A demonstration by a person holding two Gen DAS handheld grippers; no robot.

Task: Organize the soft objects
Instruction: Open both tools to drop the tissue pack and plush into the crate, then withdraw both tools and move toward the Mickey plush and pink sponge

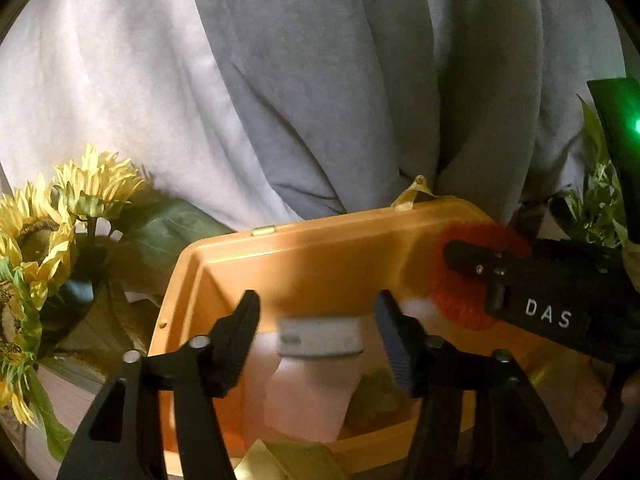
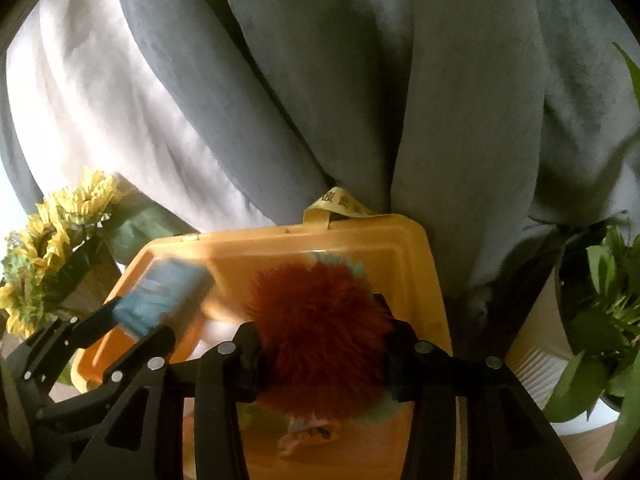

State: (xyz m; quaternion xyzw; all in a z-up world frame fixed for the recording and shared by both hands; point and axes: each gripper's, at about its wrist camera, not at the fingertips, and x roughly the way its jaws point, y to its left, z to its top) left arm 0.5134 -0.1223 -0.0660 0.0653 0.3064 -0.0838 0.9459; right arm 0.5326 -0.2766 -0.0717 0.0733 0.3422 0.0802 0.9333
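Note:
An orange plastic box [image 1: 304, 256] stands with its lid up against a grey curtain. My left gripper [image 1: 318, 332] hangs over the box, jaws apart; a blurred blue-grey soft piece [image 1: 320, 338] sits between the fingers with a gap on each side. The right wrist view shows that blue piece [image 2: 160, 300] at the left gripper's [image 2: 132, 320] tips. My right gripper [image 2: 320, 340] holds a red fluffy ball [image 2: 320, 316] whose fur fills the gap between its fingers, over the box [image 2: 416, 264]. From the left wrist view the right gripper [image 1: 460, 272] reaches in from the right with the red ball [image 1: 460, 308].
A pale pink-white soft item [image 1: 308, 396] and something green [image 1: 376, 396] lie inside the box. Artificial sunflowers [image 1: 44, 240] stand to the left, leafy green plants [image 2: 604, 320] to the right. A yellow ribbon [image 2: 340, 208] loops off the lid's top edge.

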